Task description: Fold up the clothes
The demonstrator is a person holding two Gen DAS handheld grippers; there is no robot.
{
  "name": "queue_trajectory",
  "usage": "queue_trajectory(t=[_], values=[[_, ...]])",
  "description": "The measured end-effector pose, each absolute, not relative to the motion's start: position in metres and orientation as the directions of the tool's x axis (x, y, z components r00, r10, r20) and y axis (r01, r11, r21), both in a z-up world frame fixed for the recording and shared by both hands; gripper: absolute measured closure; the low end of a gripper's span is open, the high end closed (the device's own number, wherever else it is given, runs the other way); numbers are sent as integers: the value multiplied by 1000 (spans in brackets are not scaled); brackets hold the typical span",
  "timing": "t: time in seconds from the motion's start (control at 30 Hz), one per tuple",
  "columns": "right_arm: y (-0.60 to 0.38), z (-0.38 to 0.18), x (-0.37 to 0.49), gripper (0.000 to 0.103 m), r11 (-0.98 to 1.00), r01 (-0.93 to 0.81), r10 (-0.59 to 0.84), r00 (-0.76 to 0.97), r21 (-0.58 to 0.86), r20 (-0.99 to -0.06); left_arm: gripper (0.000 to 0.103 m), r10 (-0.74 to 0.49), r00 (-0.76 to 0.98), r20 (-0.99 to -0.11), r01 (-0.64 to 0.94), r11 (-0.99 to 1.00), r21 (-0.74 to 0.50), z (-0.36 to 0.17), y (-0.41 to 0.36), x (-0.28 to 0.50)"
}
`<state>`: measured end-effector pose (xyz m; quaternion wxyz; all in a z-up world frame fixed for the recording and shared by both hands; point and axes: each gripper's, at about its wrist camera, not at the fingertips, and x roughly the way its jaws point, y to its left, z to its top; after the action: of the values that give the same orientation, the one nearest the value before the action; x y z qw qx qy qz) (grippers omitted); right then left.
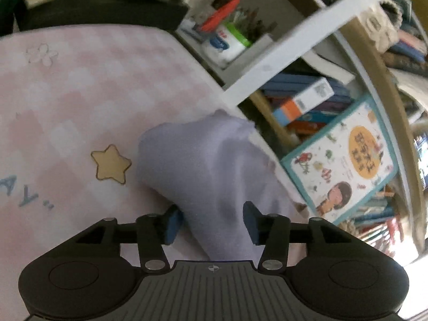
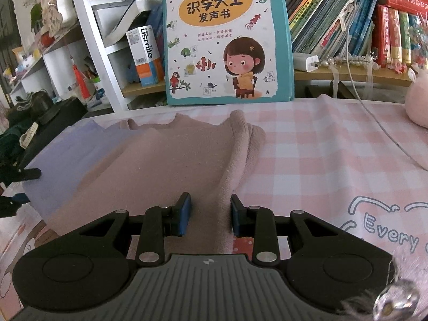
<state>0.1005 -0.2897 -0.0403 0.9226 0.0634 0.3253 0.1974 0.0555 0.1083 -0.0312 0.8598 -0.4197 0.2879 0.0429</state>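
2 garments are on the desk (image 2: 321, 160), which is covered by a pink checked cloth. 1 lavender garment (image 1: 208, 165) is bunched and raised at the desk's far right edge in the left wrist view. It passes between the 2 blue pads of the left hand-held gripper (image 1: 212, 222). The jaws stand fairly wide, and whether the pads press the fabric cannot be told.

1 dusty-pink garment (image 2: 174, 165) lies spread on the desk, partly over the lavender one, with a ridge of folds along its right side. The right hand-held gripper (image 2: 210, 215) has its 2 pads part open astride the near end of that ridge; a firm grip cannot be confirmed.

1 large picture book (image 2: 227, 37) stands upright against the bookshelf at the far edge.
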Motion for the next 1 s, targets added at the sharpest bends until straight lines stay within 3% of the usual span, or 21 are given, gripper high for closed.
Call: queue_trajectory(t=[0.17,0.27,0.37,0.77,1.0], values=[[-290,-41,100,74,911,-324,411,712,253,-569,58,-117,847,-518,-310,684,-661,-33,101,62],[-289,-42,98,74,911,-324,413,715,256,-564,81,-94,847,-524,-319,698,-641,-38,100,66],[-287,-42,97,74,913,-322,407,719,249,-563,91,-109,865,-491,-275,714,-644,-32,100,62],[-246,-40,90,74,892,-377,451,694,250,-561,92,-81,871,-484,-276,734,-621,-29,128,47],[-245,-41,94,73,890,-370,455,690,267,-562,77,-97,850,-517,-286,740,-609,-37,132,55]])
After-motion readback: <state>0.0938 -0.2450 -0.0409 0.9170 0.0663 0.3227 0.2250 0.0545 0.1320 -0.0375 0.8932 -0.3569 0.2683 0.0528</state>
